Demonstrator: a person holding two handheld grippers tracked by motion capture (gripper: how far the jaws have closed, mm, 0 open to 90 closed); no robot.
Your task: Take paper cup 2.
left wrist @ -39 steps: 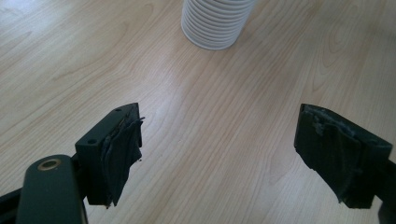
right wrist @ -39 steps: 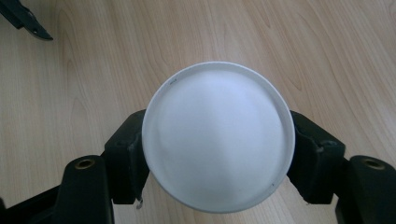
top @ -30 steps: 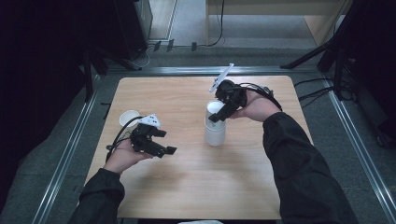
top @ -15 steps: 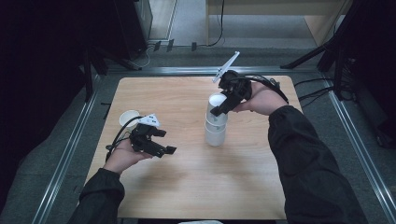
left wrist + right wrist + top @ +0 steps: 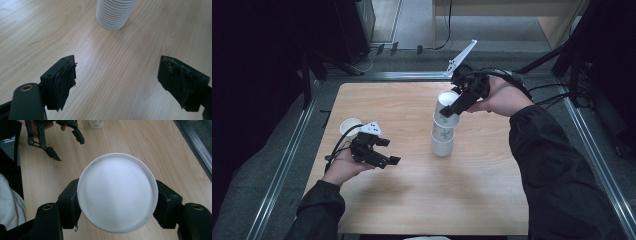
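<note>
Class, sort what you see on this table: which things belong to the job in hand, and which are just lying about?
In the job:
- right tool, shut on the top cup
- cup stack beneath it, standing mid-table

Lying about:
- single cup near the table's left edge, behind the left tool, which is open and holds nothing
- cables at the table's right

Bright, evenly lit table [image 5: 492, 200], dark surroundings, slightly soft focus.

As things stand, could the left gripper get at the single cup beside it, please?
Probably yes: the left gripper is open and holds nothing, and the single cup stands close by with bare table between, though it points away from it.
</note>
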